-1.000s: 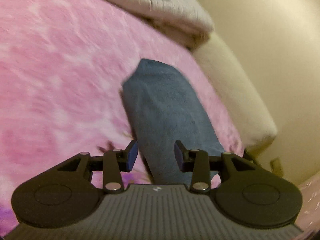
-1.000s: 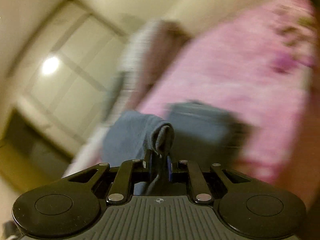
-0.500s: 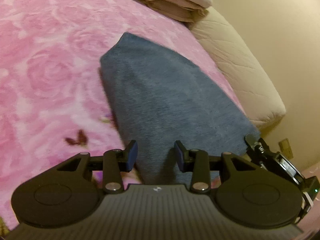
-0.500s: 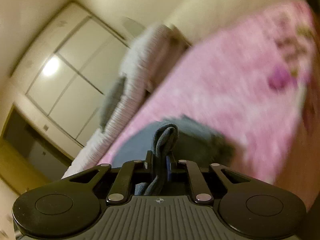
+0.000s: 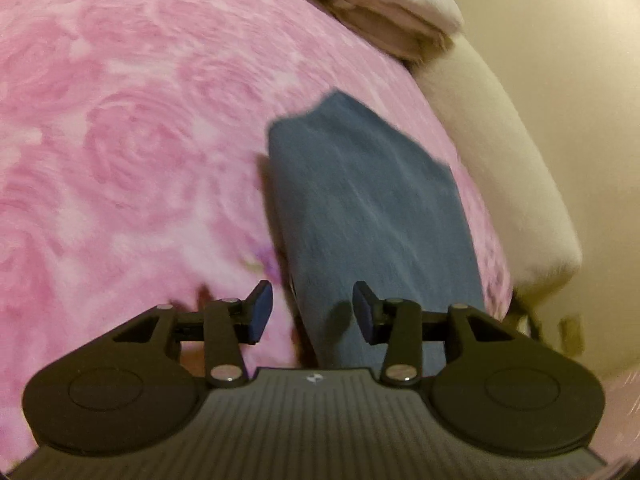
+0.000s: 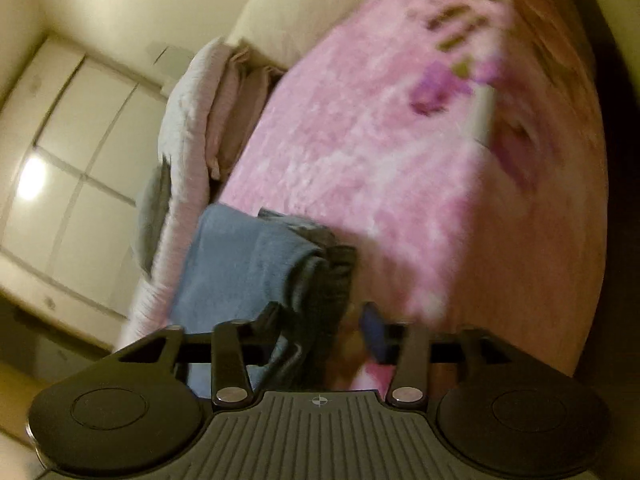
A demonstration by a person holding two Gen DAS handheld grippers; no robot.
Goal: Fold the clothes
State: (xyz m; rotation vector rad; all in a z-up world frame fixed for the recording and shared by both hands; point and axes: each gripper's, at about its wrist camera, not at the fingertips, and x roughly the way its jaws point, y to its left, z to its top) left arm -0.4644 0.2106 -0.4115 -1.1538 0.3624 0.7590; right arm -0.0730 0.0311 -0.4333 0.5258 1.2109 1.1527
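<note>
I am holding two grippers over the bed, both tilted downward. My left gripper [image 5: 313, 312] is pointing down along the blue folded garment [image 5: 372, 208]; its jaws are opening, both blue pads [image 5: 260, 312] are standing clear of the cloth, and nothing is pinched between them, so it is released. The garment is lying flat on the pink rose-patterned blanket [image 5: 140, 140], running from the gap between my left fingers toward one o'clock, its far end tapering near the blanket's edge. My right gripper [image 6: 320, 326] is rolled, so the room is sitting slanted in its view; its jaws are opening too, and the bunched, folded edge of the garment [image 6: 256, 264] is sitting between them, closer to the left finger, with the right pad [image 6: 374, 332] apart from it. I cannot tell whether the left pad is touching the cloth, since the view is blurred there. No container is showing in either view. I am counting one blue garment, one pink blanket, and one pile of pale folded bedding [image 5: 384, 4] at twelve o'clock beyond the garment, resting against the cream mattress edge [image 5: 512, 152] at two o'clock. White closet doors [image 6: 76, 152] are filling the nine o'clock side of the right wrist view.
</note>
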